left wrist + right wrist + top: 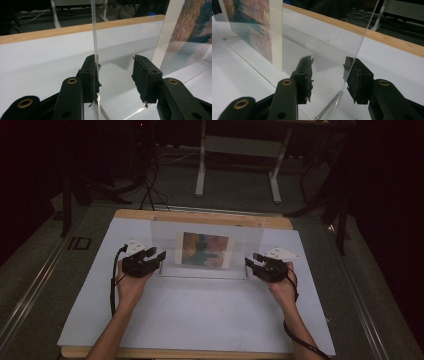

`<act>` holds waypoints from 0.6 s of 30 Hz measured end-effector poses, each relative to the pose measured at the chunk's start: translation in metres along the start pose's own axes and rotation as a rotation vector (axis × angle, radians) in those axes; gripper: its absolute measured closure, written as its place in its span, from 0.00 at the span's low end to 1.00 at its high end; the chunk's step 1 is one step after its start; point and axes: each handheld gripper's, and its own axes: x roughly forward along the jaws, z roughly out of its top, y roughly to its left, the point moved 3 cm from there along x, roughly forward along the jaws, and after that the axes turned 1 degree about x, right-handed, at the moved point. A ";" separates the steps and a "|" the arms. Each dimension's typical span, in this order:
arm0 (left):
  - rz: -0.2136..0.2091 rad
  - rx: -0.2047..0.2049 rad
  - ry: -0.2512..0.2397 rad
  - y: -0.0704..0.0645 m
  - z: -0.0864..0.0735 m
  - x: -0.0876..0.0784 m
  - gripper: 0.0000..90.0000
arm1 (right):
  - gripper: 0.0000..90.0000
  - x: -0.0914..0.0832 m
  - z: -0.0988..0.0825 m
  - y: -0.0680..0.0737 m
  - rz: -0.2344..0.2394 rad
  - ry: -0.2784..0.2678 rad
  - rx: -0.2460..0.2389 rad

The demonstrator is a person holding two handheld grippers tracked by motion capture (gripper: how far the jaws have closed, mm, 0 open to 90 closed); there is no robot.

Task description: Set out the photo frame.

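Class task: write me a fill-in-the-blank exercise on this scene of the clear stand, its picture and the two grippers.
1. The clear acrylic stand stands upright on a ____ sheet that covers the table.
2. Inside the stand is a colourful ____.
3. The left gripper is at the stand's ____ edge, the right gripper at the other.
4. The jaws of both grippers stand ____.

Missing words: white; picture; left; open

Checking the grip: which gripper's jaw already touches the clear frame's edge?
The left gripper: one jaw lies against the clear frame edge. The right gripper jaws stand apart around their edge.
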 end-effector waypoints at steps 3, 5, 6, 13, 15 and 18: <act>-0.001 0.004 0.001 0.000 -0.001 0.000 0.62 | 0.64 -0.001 -0.001 0.001 0.002 0.000 -0.001; -0.008 -0.003 -0.001 0.000 -0.003 0.001 0.62 | 0.65 -0.001 -0.003 -0.001 0.015 -0.004 0.000; -0.012 -0.006 -0.004 0.001 -0.003 0.000 0.62 | 0.66 -0.001 -0.003 -0.002 0.024 -0.006 0.002; -0.007 -0.005 -0.013 -0.002 -0.005 -0.002 0.62 | 0.66 -0.001 -0.007 -0.003 0.037 -0.023 -0.002; -0.003 -0.005 -0.009 -0.003 -0.005 -0.002 0.62 | 0.66 -0.001 -0.006 -0.004 0.036 -0.021 -0.006; -0.006 -0.003 -0.005 -0.003 -0.005 -0.003 0.62 | 0.66 -0.002 -0.007 -0.004 0.038 -0.020 -0.007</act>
